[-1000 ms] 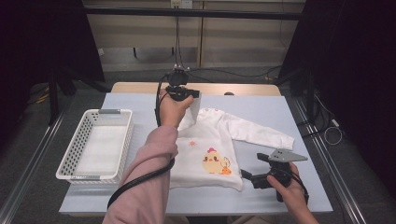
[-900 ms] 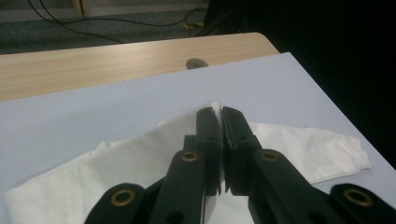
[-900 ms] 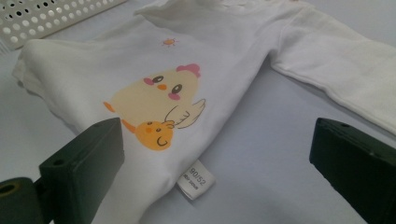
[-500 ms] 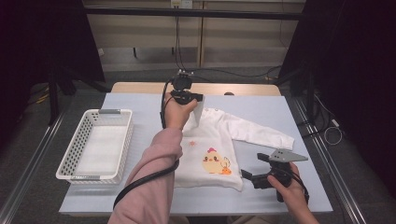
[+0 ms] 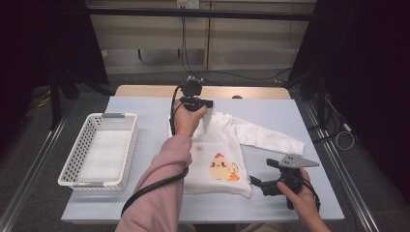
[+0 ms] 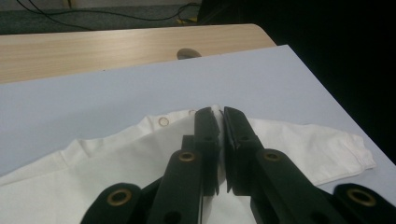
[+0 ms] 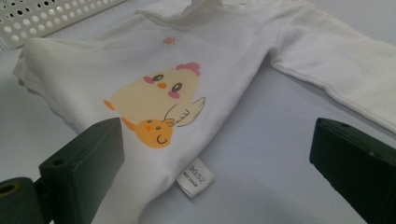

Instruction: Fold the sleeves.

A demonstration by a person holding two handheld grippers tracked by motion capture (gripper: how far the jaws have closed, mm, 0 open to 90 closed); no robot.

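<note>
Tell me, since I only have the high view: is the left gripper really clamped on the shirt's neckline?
Observer: Yes. In the left gripper view the left gripper has its jaws nearly together, with a bit of the shirt pinched at the tips.
Operator: Anything beside the pinch?
Observer: A ring snap on the neck edge, just left of the jaws in that view.
Operator: And the other hand?
Observer: The right gripper has its jaws wide open. Its view shows the hem label, reading 90/52, between them.
</note>
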